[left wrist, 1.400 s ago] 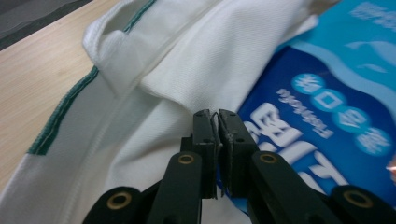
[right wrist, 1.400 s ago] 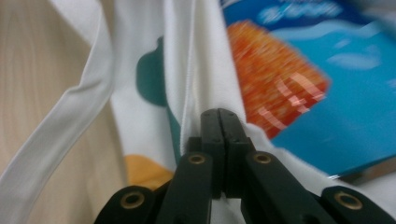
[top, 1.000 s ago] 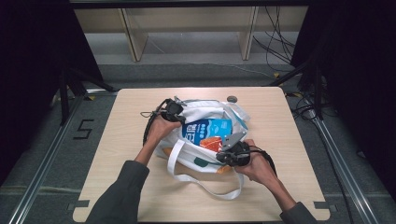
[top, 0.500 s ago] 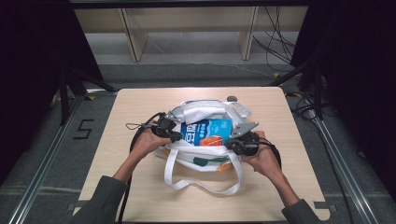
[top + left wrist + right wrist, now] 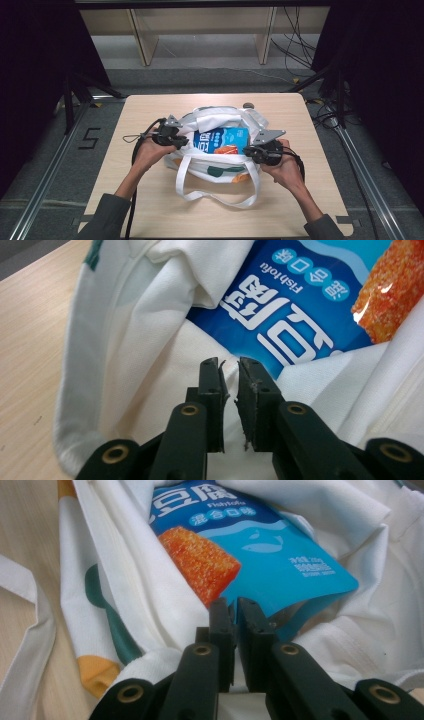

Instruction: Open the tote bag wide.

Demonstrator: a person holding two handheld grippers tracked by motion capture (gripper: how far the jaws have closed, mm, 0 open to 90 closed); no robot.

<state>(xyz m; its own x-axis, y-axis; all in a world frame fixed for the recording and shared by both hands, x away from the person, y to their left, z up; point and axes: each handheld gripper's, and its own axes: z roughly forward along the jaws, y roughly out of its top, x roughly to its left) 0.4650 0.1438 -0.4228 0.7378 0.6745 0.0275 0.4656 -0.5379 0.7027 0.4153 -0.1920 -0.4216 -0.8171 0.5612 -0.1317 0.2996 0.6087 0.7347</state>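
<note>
Inside, blue pouch [image 5: 223,140] fills white bag [image 5: 210,117].

Blue packet [image 5: 223,141] across bag mouth [image 5: 220,116]

— What do you have around you at the bench?

— You work at a pale wooden table [image 5: 150,115] with rounded corners. A small dark round thing [image 5: 247,105] lies at its far edge.

— And on the floor?

— To your left a black "5" [image 5: 88,138] is marked on the grey floor, just beside a metal rail [image 5: 47,185]; a second rail [image 5: 367,185] runs along your right. Beyond the table stands a light wooden shelf frame [image 5: 200,20], with loose black cables [image 5: 295,45] near its right end.
</note>
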